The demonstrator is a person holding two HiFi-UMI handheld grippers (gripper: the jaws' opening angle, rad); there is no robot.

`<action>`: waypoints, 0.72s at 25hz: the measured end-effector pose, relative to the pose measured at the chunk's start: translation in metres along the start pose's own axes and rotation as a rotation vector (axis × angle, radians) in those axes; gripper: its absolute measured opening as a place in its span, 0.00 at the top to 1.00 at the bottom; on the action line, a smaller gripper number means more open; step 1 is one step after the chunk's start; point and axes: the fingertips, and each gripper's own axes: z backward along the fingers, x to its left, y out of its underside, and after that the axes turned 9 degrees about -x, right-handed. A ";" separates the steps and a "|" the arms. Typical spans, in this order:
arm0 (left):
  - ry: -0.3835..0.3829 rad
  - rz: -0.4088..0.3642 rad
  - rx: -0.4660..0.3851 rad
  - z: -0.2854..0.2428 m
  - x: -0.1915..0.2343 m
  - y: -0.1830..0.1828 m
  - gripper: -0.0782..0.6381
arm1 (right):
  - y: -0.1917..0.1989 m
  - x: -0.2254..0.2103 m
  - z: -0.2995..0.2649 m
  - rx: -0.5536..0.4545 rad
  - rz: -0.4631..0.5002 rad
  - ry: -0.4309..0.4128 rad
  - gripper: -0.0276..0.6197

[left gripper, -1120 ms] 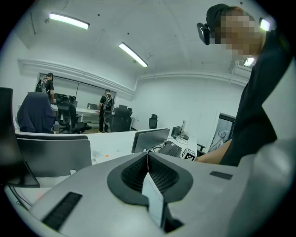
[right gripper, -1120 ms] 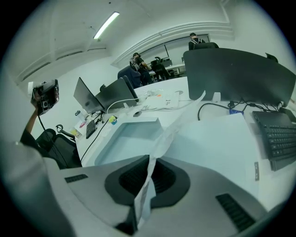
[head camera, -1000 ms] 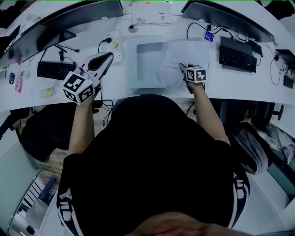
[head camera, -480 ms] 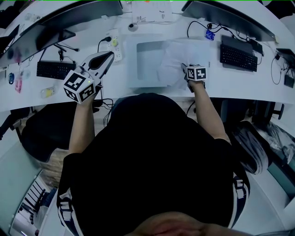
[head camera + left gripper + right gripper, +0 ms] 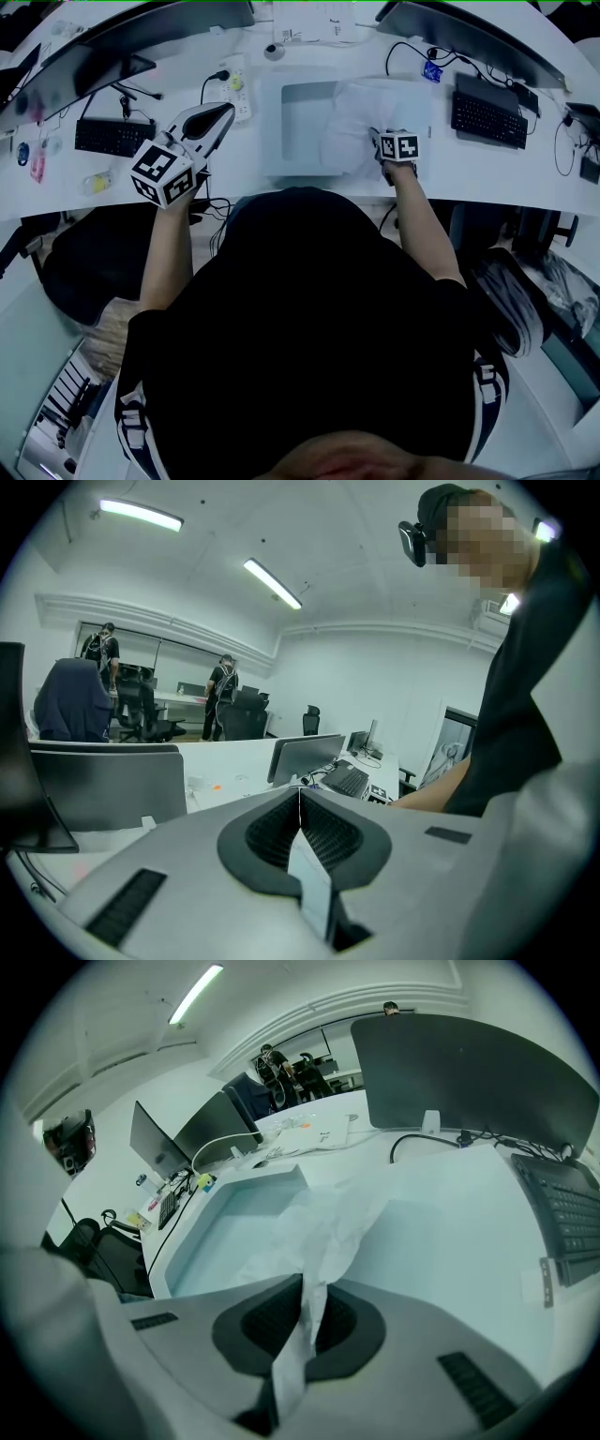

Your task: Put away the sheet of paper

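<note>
A crumpled white sheet of paper (image 5: 370, 108) lies partly over the right side of a shallow pale-blue tray (image 5: 281, 155) on the desk. My right gripper (image 5: 377, 139) is shut on the sheet's near edge. In the right gripper view the paper (image 5: 328, 1222) rises out of the closed jaws of the right gripper (image 5: 305, 1283) and drapes toward the tray (image 5: 225, 1241). My left gripper (image 5: 225, 112) hovers left of the tray above the desk. It is pointed up and away, and the left gripper (image 5: 300, 803) is shut with its pads together.
A keyboard (image 5: 487, 111) and a dark monitor (image 5: 459, 33) sit to the right of the tray. Another keyboard (image 5: 112, 139), a monitor (image 5: 122, 42) and a power strip (image 5: 234, 89) are on the left. Cables run along the back. People stand far off (image 5: 220, 696).
Both grippers keep nearly the same places. The right one stays closed on the paper, and only the head view has shifted slightly.
</note>
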 end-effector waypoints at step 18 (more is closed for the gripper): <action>-0.015 0.013 0.015 0.002 0.006 0.005 0.86 | -0.008 0.013 -0.019 0.023 0.031 -0.039 0.93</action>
